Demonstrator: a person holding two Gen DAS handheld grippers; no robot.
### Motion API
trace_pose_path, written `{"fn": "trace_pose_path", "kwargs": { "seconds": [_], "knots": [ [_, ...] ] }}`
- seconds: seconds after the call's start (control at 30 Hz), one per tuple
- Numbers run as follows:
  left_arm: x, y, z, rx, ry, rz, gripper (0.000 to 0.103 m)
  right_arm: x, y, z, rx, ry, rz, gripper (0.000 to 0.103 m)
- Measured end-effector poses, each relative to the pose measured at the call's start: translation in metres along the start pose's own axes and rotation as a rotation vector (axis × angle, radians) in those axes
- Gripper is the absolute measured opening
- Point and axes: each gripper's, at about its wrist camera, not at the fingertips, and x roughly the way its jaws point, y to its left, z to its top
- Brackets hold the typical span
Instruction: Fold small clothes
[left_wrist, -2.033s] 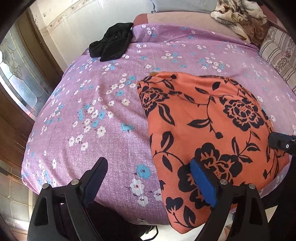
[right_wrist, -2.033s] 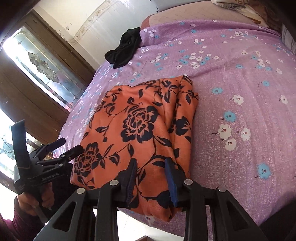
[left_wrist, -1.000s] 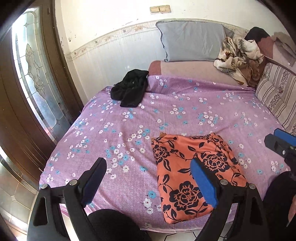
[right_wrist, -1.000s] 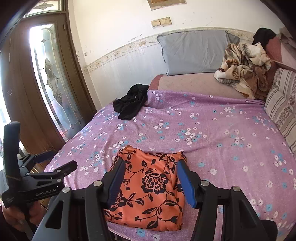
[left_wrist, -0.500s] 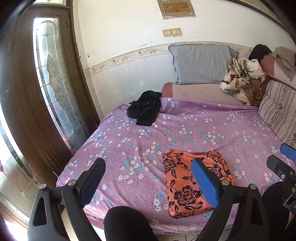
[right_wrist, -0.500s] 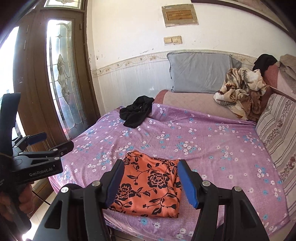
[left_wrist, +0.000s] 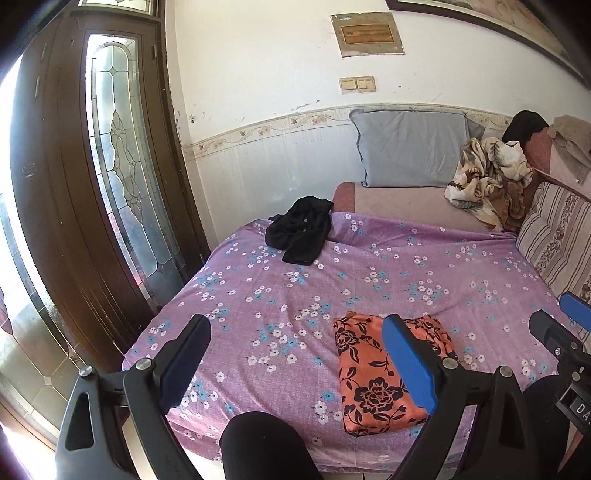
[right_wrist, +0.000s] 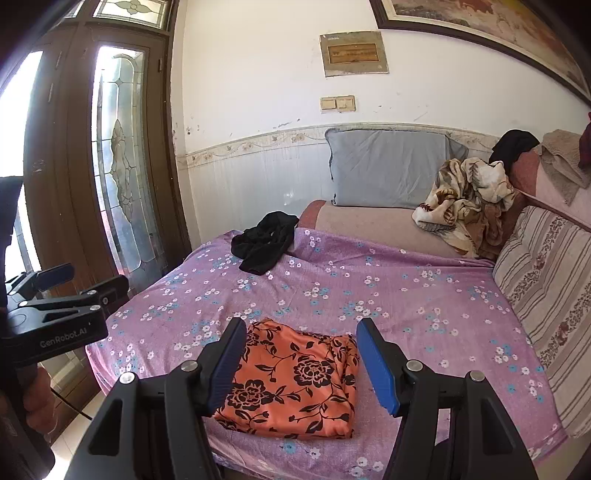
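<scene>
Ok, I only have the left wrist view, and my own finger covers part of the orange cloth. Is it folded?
Observer: The right wrist view shows the whole orange floral cloth: a folded rectangle lying flat on the purple sheet.
Operator: Is the right gripper holding it?
Observer: No, the right gripper is open and empty, the cloth showing between its fingers.
Operator: Any loose edge?
Observer: Its right side is bunched in ridges.

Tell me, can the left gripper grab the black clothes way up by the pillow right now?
Probably not from here. The black garment lies at the bed's far end, and the left gripper hangs open above the near edge. Only bare purple sheet lies between, so it could move closer freely.
</scene>
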Motion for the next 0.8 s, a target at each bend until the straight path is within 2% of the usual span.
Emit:
{"fn": "trace_pose_path", "kwargs": {
  "seconds": [0.33, 0.8],
  "knots": [
    [0.006, 0.005, -0.002, -0.024, 0.022, -0.018, 0.094, 0.014, 0.009, -0.006, -0.004, 0.039, -0.022, 0.066],
    [0.019, -0.001, -0.009, -0.006, 0.057, -0.046, 0.094, 0.022, 0.003, -0.010, -0.001, 0.065, -0.044, 0.066]
  ]
}}
